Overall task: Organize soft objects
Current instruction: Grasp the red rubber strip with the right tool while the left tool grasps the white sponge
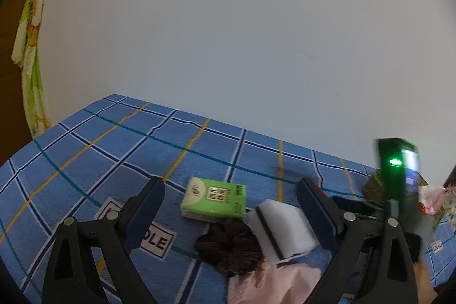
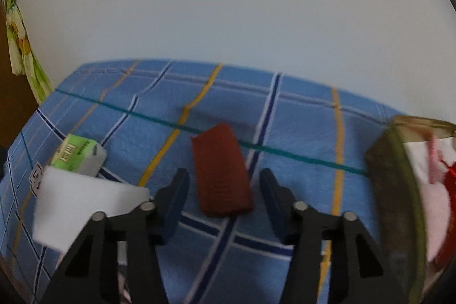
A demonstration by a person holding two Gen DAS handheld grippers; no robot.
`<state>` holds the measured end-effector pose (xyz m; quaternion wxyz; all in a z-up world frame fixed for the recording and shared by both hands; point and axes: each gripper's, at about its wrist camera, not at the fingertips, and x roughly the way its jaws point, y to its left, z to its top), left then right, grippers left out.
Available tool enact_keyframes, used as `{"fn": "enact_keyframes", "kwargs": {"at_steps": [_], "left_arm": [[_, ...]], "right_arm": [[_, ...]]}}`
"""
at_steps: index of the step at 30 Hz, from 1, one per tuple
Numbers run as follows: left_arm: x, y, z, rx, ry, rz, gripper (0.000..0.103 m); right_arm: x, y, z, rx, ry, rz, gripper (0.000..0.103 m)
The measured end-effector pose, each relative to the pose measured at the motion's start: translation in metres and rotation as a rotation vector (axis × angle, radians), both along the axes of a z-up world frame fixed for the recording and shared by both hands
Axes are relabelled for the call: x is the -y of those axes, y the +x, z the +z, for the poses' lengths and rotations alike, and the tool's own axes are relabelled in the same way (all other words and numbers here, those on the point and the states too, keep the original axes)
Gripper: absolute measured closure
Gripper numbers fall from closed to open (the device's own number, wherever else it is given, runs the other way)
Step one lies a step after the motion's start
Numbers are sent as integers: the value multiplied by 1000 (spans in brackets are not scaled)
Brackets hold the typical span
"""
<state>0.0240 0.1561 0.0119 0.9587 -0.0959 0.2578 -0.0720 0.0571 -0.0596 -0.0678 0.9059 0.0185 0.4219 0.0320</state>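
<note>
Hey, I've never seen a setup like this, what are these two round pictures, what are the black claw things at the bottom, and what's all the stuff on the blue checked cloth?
Each picture comes from a wide-angle camera mounted on a hand-held gripper, looking forward along its two black fingers; there is no robot arm.

In the left-hand view, the left gripper is open and holds nothing. Ahead of it, on the blue checked cloth, lie a green tissue pack, a white sponge block, a dark scrunchie and a pale pink cloth. The black device with a green light seems to be part of the other gripper.

In the right-hand view, the right gripper is also open, with a reddish-brown sponge lying between its fingers, not gripped. At the right edge stands a container already holding pink and red soft items.
</note>
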Motion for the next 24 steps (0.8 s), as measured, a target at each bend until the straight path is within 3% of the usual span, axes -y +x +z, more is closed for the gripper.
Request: {"fn": "enact_keyframes", "kwargs": {"at_steps": [2, 3, 11, 17, 24], "left_arm": [[5, -2, 1, 4, 8, -44, 8], [9, -3, 2, 7, 21, -65, 8], [40, -8, -5, -14, 94, -241, 8], [49, 8, -15, -107, 21, -279, 8], [75, 20, -18, -146, 65, -266, 8]], "right_arm": [[-5, 2, 1, 9, -27, 15, 56], [-7, 1, -1, 1, -43, 19, 65], [17, -32, 0, 22, -31, -26, 67], [45, -96, 15, 134, -77, -73, 67], [72, -139, 21, 159, -30, -101, 66]]}}
